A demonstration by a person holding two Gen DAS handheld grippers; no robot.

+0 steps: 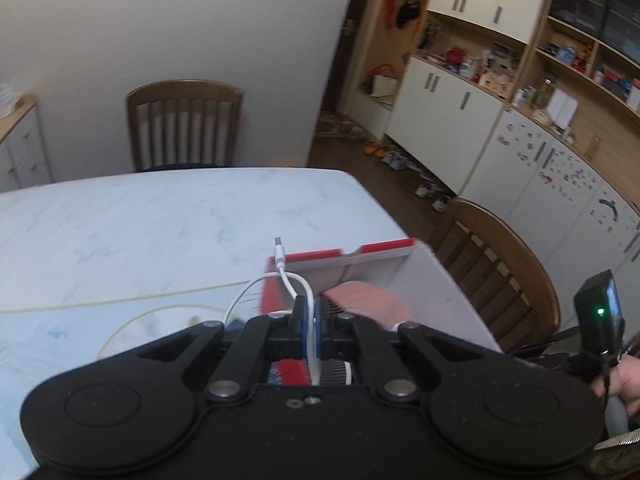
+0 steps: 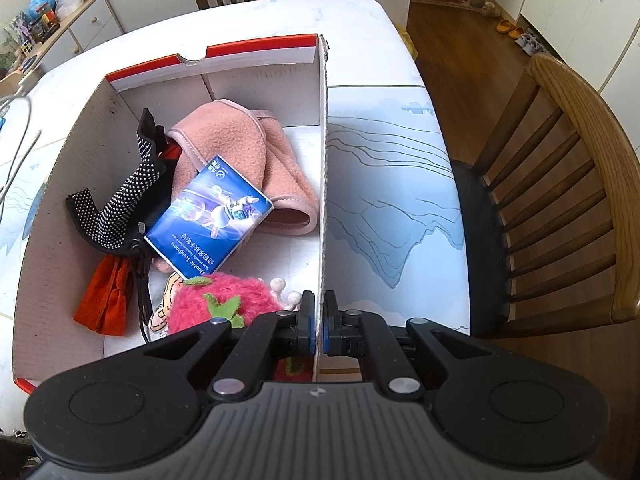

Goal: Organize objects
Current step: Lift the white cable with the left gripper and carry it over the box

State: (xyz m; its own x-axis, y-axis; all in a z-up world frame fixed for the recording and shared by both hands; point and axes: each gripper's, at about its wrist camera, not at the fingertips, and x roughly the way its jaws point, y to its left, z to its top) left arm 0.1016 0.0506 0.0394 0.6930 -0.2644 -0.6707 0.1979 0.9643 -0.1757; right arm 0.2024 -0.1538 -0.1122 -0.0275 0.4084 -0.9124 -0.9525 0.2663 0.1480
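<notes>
My left gripper (image 1: 310,312) is shut on a white USB cable (image 1: 280,268). The cable loops up from between the pads, plug end uppermost, above the table beside the red-rimmed white cardboard box (image 1: 424,280). My right gripper (image 2: 319,312) is shut on the near end of the box's right wall (image 2: 323,180). Inside the box lie a pink fleece cloth (image 2: 240,148), a blue tissue pack (image 2: 208,220), a black dotted glove (image 2: 120,208), a red cloth (image 2: 106,304), a black cable (image 2: 142,280) and a pink strawberry plush (image 2: 216,308).
The box stands on a white marble table (image 1: 140,232) with a blue mountain-print mat (image 2: 392,208) to its right. Wooden chairs stand at the far side (image 1: 184,128) and the right side (image 2: 560,184). Cabinets and shelves (image 1: 520,92) line the room's right wall.
</notes>
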